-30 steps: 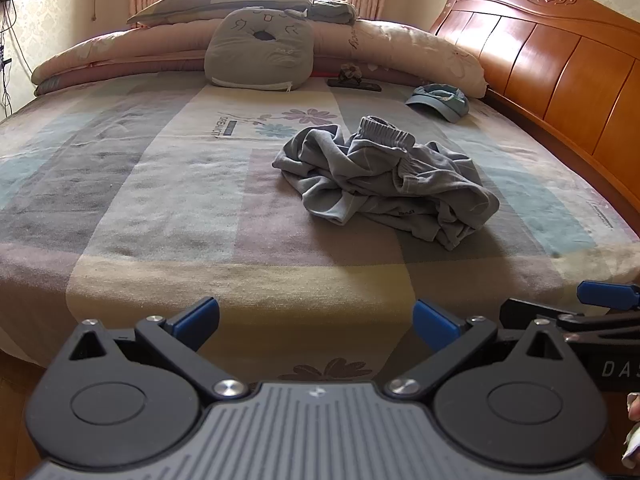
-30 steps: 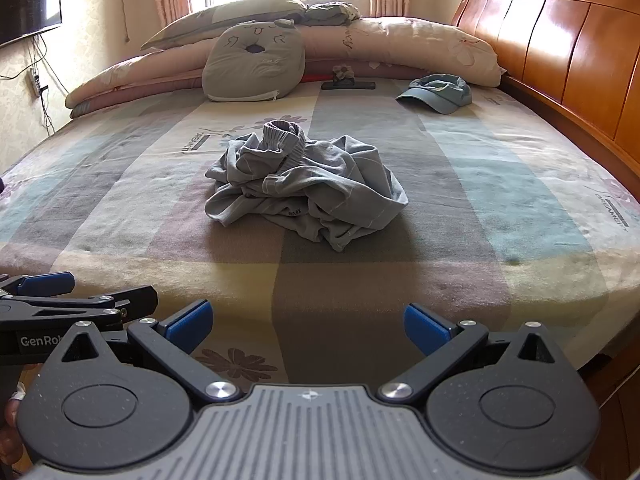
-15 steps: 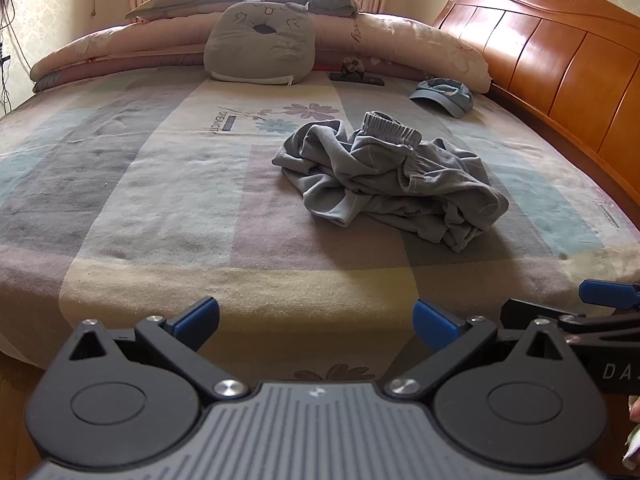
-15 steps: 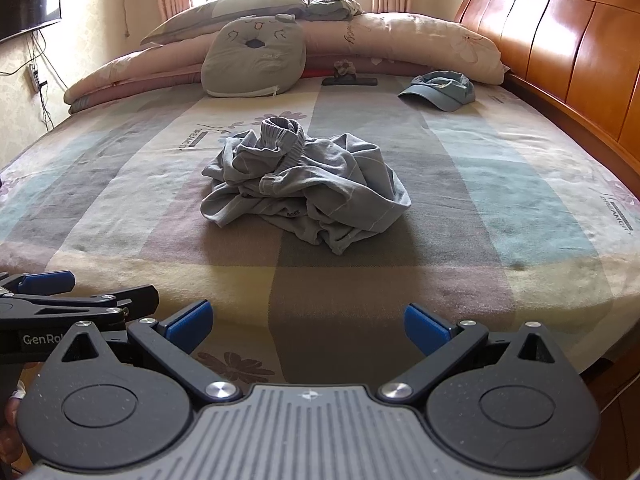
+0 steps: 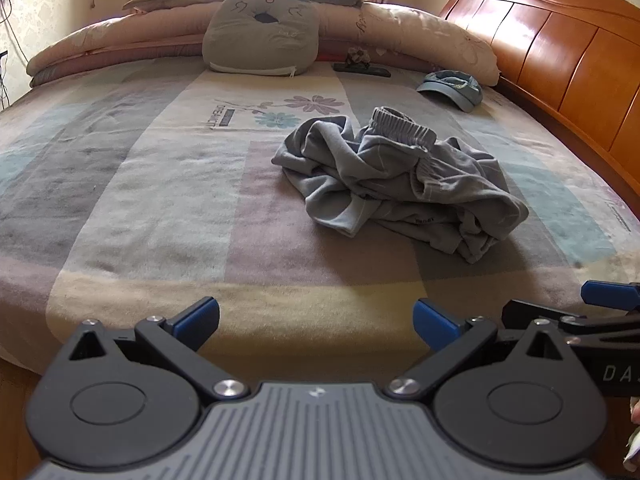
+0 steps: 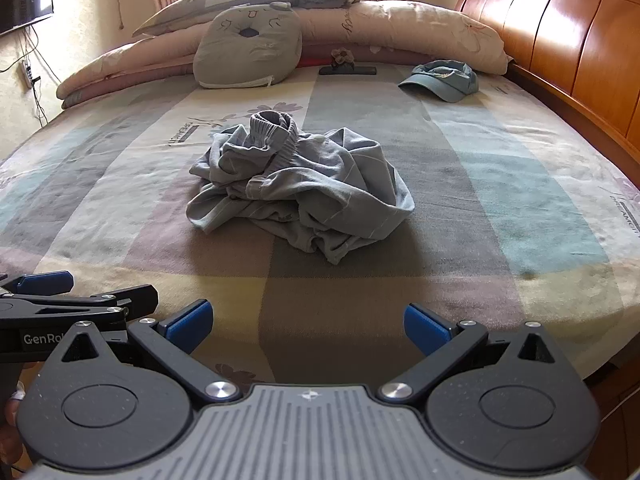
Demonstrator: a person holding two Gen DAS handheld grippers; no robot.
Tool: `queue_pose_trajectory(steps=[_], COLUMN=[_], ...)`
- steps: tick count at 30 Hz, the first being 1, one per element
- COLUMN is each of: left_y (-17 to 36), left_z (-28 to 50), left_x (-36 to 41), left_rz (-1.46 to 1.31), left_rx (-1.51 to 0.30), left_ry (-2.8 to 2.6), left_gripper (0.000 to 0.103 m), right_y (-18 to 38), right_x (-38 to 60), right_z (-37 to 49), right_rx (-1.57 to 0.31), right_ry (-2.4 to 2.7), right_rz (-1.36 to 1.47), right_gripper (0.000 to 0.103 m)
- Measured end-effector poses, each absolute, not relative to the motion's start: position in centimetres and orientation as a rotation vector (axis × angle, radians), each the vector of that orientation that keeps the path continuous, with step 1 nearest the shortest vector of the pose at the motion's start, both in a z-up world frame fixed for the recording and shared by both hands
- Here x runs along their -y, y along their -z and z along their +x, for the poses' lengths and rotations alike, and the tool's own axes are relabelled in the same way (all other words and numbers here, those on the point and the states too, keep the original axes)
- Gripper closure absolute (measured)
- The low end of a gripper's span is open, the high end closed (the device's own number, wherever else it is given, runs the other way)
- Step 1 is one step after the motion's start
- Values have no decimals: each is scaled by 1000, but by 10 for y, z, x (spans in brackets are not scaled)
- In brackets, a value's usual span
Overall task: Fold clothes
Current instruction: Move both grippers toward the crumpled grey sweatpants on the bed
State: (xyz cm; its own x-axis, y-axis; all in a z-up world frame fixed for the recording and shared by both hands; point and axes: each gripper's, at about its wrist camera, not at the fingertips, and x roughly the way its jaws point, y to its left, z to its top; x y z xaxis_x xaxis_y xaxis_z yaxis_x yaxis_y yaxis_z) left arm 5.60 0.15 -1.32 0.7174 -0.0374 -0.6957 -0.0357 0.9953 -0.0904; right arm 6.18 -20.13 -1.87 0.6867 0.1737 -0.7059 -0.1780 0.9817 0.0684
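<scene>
Grey crumpled garment (image 5: 396, 184) on bed (image 5: 140, 184); both tongs spread.

"DREAMCITY", roughly, on bedspread (image 6: 552, 184); "GenRo…" on left hand-held gripper (image 6: 80, 294).

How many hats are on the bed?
1. The blue cap lies at the far right of the bed, near the wooden headboard, beyond the crumpled grey clothes. More could be hidden under the clothes or pillows.
</scene>
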Motion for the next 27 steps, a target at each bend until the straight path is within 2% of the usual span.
queue_pose_trajectory(steps=[27], left_y=[27], left_z=[76], left_x=[-2], left_rz=[-63], left_rx=[-782], left_ry=[5], left_gripper=[1], right_y=[26], right_x=[197], right_z=[83], right_rx=[-761], right_ry=[-262], right_rz=[-50], right_gripper=[0])
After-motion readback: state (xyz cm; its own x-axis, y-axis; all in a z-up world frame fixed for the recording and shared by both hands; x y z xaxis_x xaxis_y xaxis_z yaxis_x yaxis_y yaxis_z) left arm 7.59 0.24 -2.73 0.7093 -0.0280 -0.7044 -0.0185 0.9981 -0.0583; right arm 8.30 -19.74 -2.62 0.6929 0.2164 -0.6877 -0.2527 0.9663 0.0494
